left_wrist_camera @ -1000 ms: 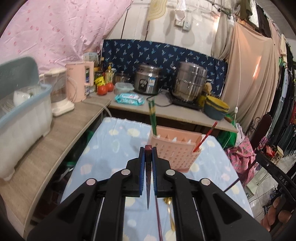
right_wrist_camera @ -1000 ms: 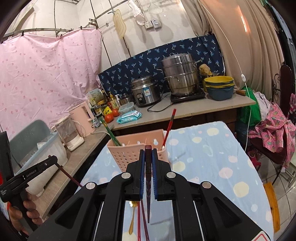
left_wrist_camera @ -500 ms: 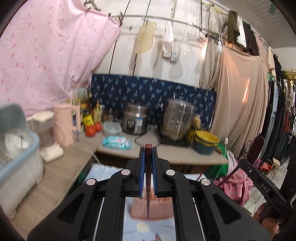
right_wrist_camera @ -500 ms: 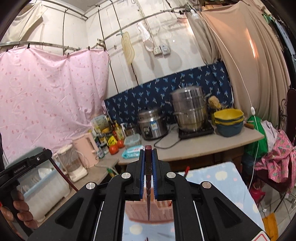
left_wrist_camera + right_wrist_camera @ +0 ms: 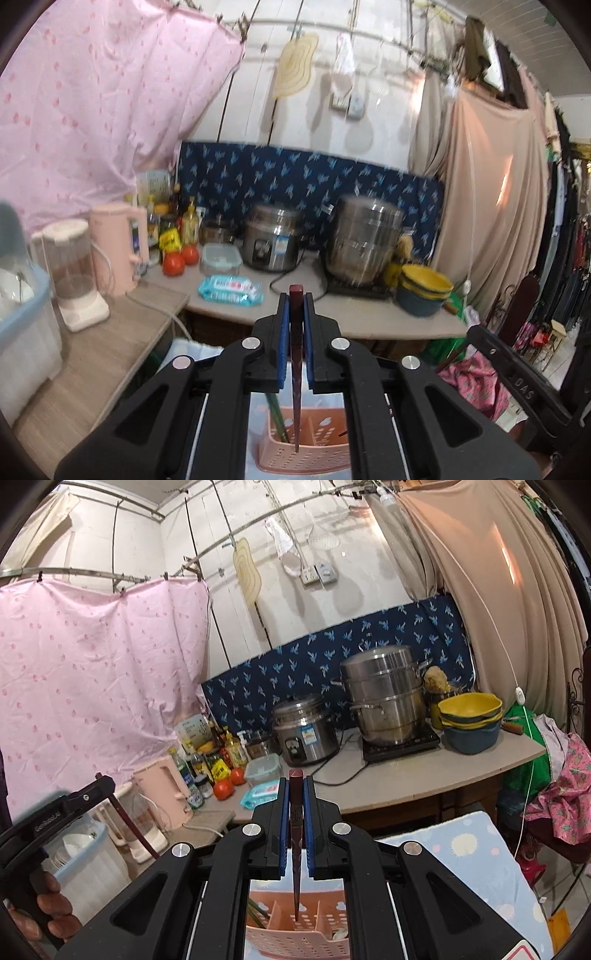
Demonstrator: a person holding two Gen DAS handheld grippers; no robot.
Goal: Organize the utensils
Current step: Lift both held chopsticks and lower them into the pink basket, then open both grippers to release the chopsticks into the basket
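My left gripper [image 5: 296, 314] is shut on a dark red chopstick [image 5: 296, 387] that hangs tip down over the pink perforated basket [image 5: 317, 458]. Green chopsticks [image 5: 275, 417] stand in the basket's left compartment. My right gripper [image 5: 296, 794] is likewise shut on a dark red chopstick [image 5: 296, 871], its tip just above a middle compartment of the basket [image 5: 321, 938]. In the right wrist view the left gripper [image 5: 105, 781] shows at the left, held by a hand [image 5: 48, 915]. The right gripper [image 5: 476, 332] shows at the right of the left wrist view.
The basket stands on a table with a blue dotted cloth [image 5: 472, 845]. Behind it a counter [image 5: 369, 314] carries a rice cooker [image 5: 271, 240], a steel steamer pot [image 5: 364, 243], stacked bowls [image 5: 424, 291], tomatoes [image 5: 173, 264], a pink kettle [image 5: 118, 247] and a blender [image 5: 72, 266]. A dish bin [image 5: 22, 332] sits left.
Both grippers rose and came closer over the basket, each still holding its chopstick. The basket slid to the bottom of both views, and the utensils on the cloth dropped out of sight.
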